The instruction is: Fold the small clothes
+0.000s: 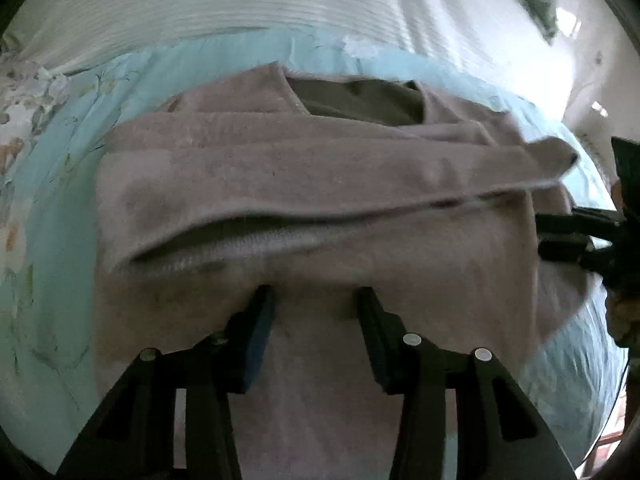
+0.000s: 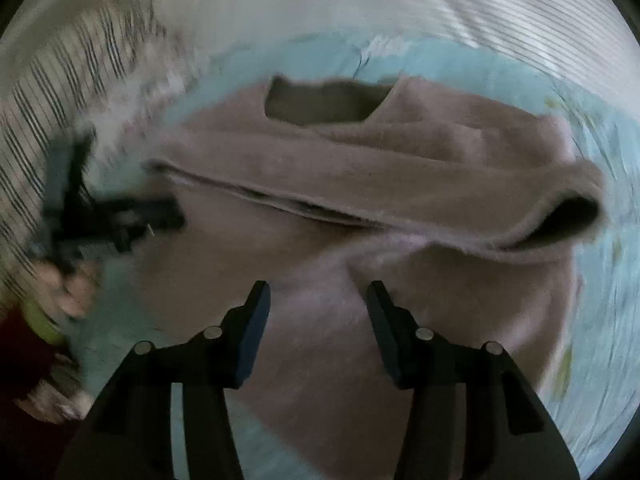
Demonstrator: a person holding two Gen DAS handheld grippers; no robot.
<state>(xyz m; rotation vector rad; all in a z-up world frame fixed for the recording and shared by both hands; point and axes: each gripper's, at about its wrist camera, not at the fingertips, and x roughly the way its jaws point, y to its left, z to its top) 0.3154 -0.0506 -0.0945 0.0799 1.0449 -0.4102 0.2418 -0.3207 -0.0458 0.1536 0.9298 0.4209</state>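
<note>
**Both grippers open over pink sweater on bed**

Nearest the left wrist lens was my left gripper [image 1: 316, 300], fingers apart, nothing between them, tips at or just over the near part of the pink sweater [image 1: 320, 184]; contact I couldn't confirm. My right gripper [image 2: 318, 296] was the same: fingers spread, gripping nothing, hovering over the near part of the pink sweater [image 2: 360, 168].

The sweater lay partly folded on the light blue floral sheet [image 1: 60, 200], neck opening [image 1: 360, 102] at the far side, darker inside. A sleeve lay folded across the body, its cuff [image 2: 572, 216] gaping open at the right in the right wrist view.

In the left wrist view the right gripper showed at the right edge, beside the sweater's side. In the right wrist view the left gripper [image 2: 120, 216] sat at the sweater's left edge, heavily blurred, my hand [image 2: 72, 284] behind it. A white ribbed blanket [image 1: 240, 0] lay beyond the sheet.
</note>
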